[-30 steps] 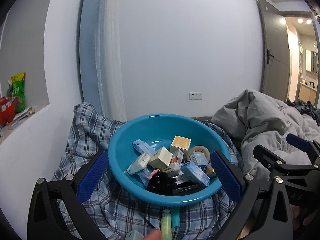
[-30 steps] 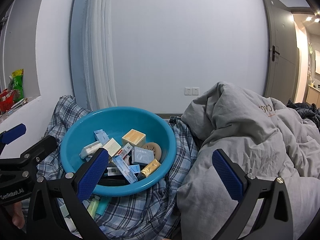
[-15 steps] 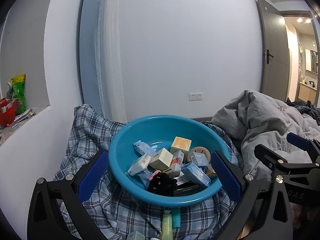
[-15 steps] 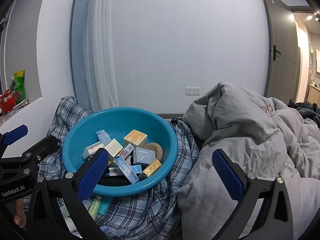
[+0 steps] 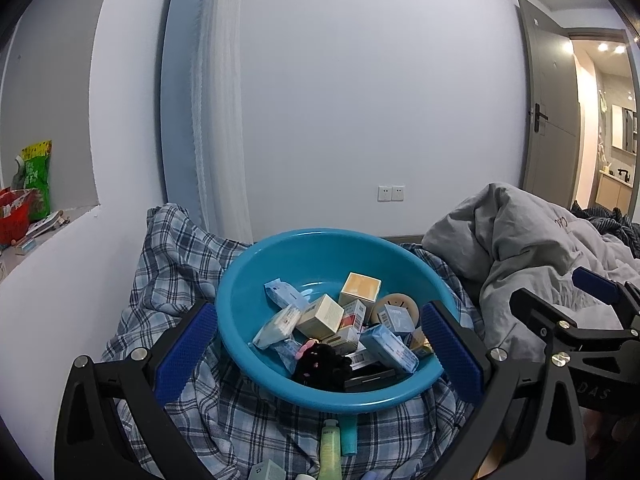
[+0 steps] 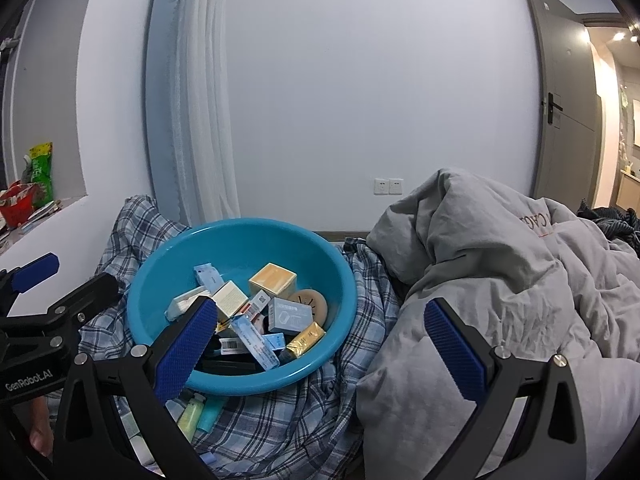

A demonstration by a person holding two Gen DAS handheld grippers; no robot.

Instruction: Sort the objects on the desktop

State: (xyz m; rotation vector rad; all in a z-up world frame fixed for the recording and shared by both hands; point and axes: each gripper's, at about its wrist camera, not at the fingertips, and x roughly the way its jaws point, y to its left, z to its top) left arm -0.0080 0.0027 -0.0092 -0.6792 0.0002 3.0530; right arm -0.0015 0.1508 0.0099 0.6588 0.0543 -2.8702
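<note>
grey duvet [image 6: 500, 280] beside "genrobot.ai" left tool [image 6: 36, 280], blue basin [image 6: 240, 240]

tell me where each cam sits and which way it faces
Left wrist: on the left gripper, looking forward at the blue basin; its own open jaws frame it, and the right gripper shows at right.
Right wrist: on the right gripper, aimed between basin and grey duvet; the left gripper shows at left.
Shared: basin, plaid cloth, duvet.
</note>
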